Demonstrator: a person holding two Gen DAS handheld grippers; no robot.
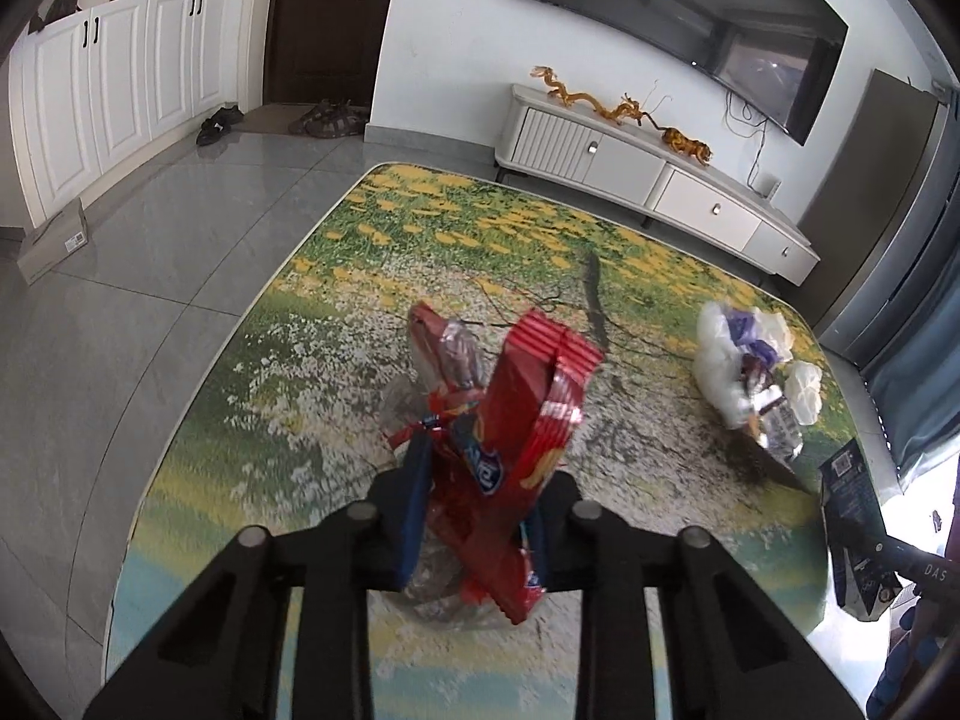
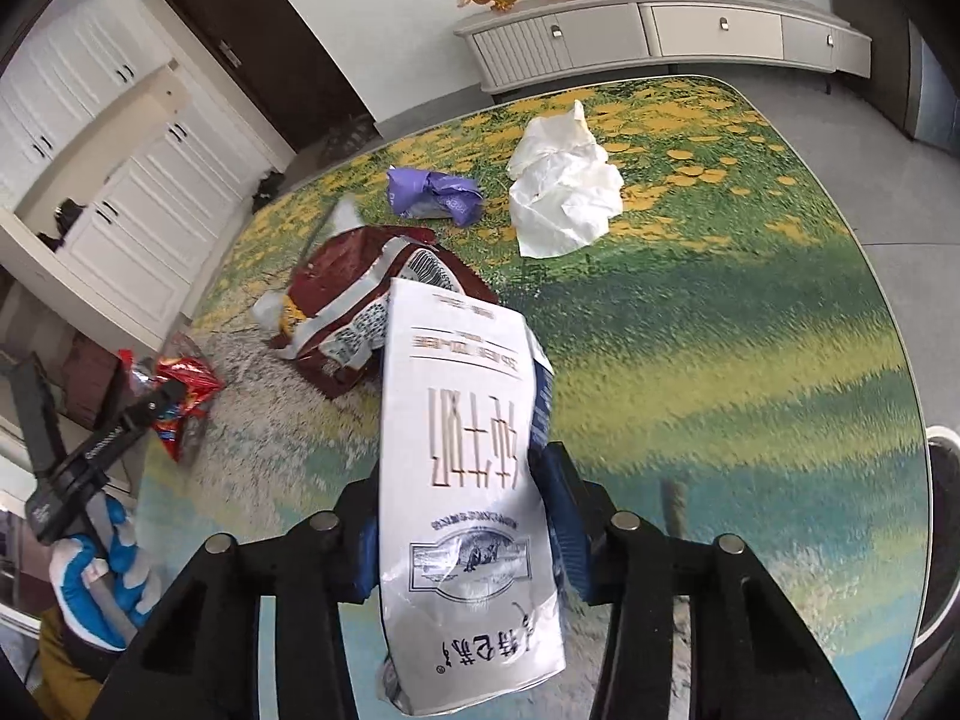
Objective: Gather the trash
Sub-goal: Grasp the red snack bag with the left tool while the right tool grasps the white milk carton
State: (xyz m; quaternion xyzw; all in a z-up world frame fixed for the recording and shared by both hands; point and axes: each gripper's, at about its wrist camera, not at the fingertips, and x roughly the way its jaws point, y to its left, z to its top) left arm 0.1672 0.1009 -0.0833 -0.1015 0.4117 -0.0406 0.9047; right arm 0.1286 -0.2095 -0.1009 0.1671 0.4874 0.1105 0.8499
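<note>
Claws (image 1: 480, 498) (image 2: 462, 516) grip one wrapper (image 1: 522, 420), one carton (image 2: 462, 480).

Glossy foil red wrapper (image 1: 516, 420), smooth paper carton (image 2: 468, 480) — crumpled white tissue (image 2: 564, 192) — glossy printed tabletop (image 2: 750, 330).

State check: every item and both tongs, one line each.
Left tongs: shut on red snack wrapper, crumpled.
Right tongs: shut on white milk carton, flattened.
Brown wrapper: torn open, lying on table.
Purple wrapper: crumpled, on table.
White tissue: crumpled, on table.
Door: closed.
Television: off.
</note>
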